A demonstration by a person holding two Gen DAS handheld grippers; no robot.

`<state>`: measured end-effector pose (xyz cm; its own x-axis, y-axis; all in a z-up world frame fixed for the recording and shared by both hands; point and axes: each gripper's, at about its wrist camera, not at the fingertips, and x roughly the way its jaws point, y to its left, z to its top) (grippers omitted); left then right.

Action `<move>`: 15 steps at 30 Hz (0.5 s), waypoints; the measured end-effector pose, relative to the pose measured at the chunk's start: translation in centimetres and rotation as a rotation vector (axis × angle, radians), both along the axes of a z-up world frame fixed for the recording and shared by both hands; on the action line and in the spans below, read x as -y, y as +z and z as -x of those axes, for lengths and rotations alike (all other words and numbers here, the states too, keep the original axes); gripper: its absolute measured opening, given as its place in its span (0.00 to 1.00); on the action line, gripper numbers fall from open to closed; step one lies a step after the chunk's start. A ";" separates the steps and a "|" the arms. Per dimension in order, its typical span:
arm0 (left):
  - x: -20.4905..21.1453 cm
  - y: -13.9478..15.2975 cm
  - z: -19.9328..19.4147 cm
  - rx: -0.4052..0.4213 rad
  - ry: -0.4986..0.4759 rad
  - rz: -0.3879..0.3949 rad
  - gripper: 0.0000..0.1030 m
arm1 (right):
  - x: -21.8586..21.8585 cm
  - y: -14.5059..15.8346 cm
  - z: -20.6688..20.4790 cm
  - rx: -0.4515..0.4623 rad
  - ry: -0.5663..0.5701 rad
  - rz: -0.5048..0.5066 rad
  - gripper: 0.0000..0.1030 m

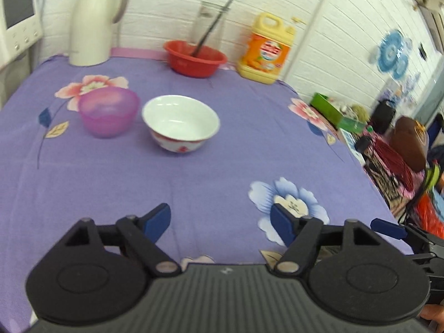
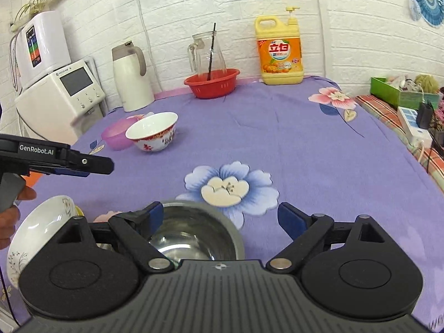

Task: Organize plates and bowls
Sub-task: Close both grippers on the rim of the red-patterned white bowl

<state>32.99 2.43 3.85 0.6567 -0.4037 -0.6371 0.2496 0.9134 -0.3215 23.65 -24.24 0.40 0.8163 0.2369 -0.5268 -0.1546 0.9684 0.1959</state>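
Figure: both wrist views over the counter (image 1: 211,166), covered in a purple floral cloth. My left gripper (image 1: 222,222) has its blue-padded fingers (image 1: 156,220) spread wide with nothing between them. My right gripper (image 2: 219,219) is likewise spread and empty; it hovers above a shiny round stainless-steel bowl (image 2: 194,236), whose rim lies just behind its left finger.

Four vessels are visible. A translucent pink-purple plastic bowl (image 1: 108,112) and a white porcelain bowl with a red pattern (image 1: 181,123) stand upright, close side by side, at 11 to 12 o'clock from the left gripper. In the right view the steel bowl sits at 6 o'clock, and a white porcelain bowl with a fine floral print (image 2: 38,233) lies tilted at 8 o'clock, beside a hand.

I judge the task to be at an early or middle stage: no bowl is nested in another and no plate shows in either view. Gathering the two pairs into one stack appears to remain. A red plastic basin (image 2: 212,82) at the far edge holds a glass jug.
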 end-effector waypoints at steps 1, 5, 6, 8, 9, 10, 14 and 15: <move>-0.7 0.1 -0.4 -0.007 0.020 0.009 0.72 | -0.1 0.3 -0.7 -0.004 0.013 0.000 1.00; -1.9 0.1 -2.3 -0.027 0.072 -0.032 0.72 | -0.5 1.4 -4.1 -0.011 0.062 -0.006 1.00; -2.0 0.1 -2.8 -0.029 0.078 -0.031 0.72 | -0.7 1.7 -5.1 -0.013 0.069 -0.003 1.00; -2.7 0.0 -4.0 -0.031 0.079 0.021 0.72 | -1.1 2.2 -7.2 -0.025 0.079 0.011 1.00; -2.9 -0.1 -4.5 -0.038 0.079 0.048 0.72 | -1.4 2.4 -8.2 -0.031 0.091 0.017 1.00; -3.0 -0.2 -5.5 -0.054 0.084 0.075 0.72 | -1.6 2.5 -9.2 -0.039 0.103 0.020 1.00; -3.2 -0.8 -8.4 -0.088 0.125 0.115 0.72 | -3.2 2.4 -13.9 -0.101 0.152 0.048 1.00; -3.2 -0.9 -9.1 -0.094 0.136 0.125 0.72 | -3.8 2.2 -15.0 -0.111 0.170 0.069 1.00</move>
